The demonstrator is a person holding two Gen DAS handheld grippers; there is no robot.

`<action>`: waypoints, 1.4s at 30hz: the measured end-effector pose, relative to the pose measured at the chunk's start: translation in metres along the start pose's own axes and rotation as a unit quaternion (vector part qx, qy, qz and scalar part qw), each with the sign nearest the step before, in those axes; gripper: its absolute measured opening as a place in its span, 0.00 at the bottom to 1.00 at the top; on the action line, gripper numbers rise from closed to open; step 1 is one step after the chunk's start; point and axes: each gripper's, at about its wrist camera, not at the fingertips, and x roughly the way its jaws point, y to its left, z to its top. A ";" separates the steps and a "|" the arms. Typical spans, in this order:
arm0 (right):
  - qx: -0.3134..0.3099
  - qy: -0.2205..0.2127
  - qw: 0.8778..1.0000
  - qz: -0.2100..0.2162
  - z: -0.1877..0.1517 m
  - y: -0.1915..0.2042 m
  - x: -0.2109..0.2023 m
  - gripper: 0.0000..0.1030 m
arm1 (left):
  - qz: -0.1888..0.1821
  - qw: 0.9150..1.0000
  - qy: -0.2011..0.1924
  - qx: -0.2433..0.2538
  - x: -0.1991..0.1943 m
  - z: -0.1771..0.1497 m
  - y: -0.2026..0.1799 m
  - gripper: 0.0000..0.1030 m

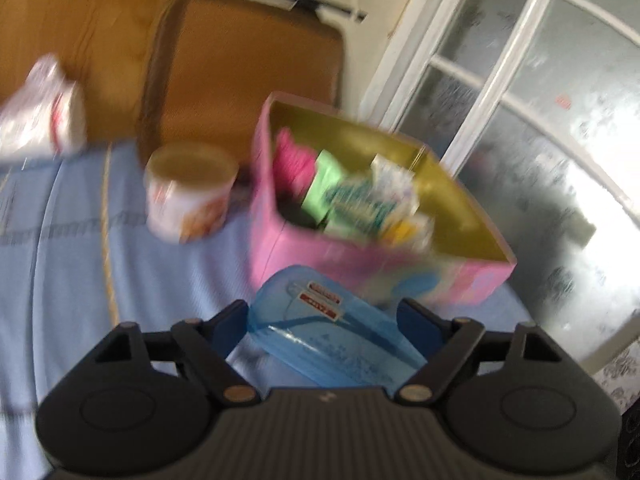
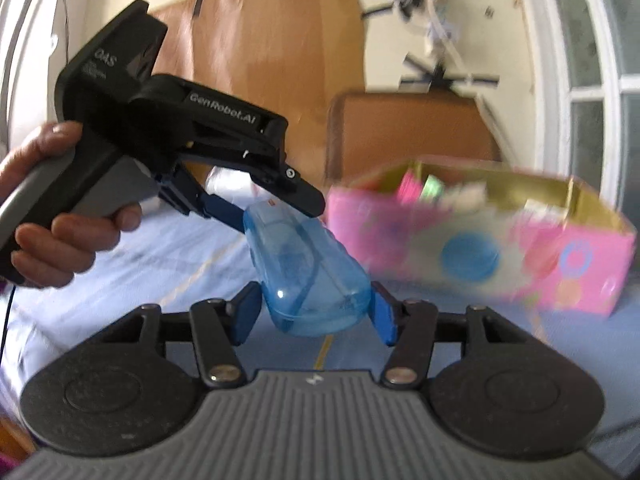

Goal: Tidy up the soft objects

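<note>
A bed or table covered in a pale blue striped cloth (image 1: 72,240) with a thin yellow line running across it fills the lower part of both views. On it stands an open pink cardboard box with a gold lining (image 1: 472,216), holding a jumble of soft items: something bright pink, a green packet and white printed packets, all blurred. To the box's left, a round white tub with an orange-printed label (image 1: 188,196) stands near it but apart. Further left, at the cloth's far edge, lies a crinkled white plastic bag with red print (image 1: 44,108). Behind the tub and box rises a brown padded chair back (image 1: 244,72), with a brown wooden panel (image 1: 80,20) and cream wall beyond. A white-framed window with frosted panes (image 1: 520,80) takes up the right side.

A translucent blue plastic pouch with a small red-and-white label (image 2: 308,276) hangs above the cloth, in front of the box, held between both tools. The left gripper (image 2: 280,204), held by a bare hand (image 2: 60,216), is clamped on the pouch's labelled end. The right gripper (image 2: 316,312) has its blue pads against the pouch's rounded lower end on either side, apparently gripping it.
</note>
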 end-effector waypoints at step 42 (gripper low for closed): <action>0.179 0.009 0.975 -0.131 0.069 -0.118 0.017 0.60 | 0.129 0.984 -0.042 0.112 0.033 0.023 -0.093 0.97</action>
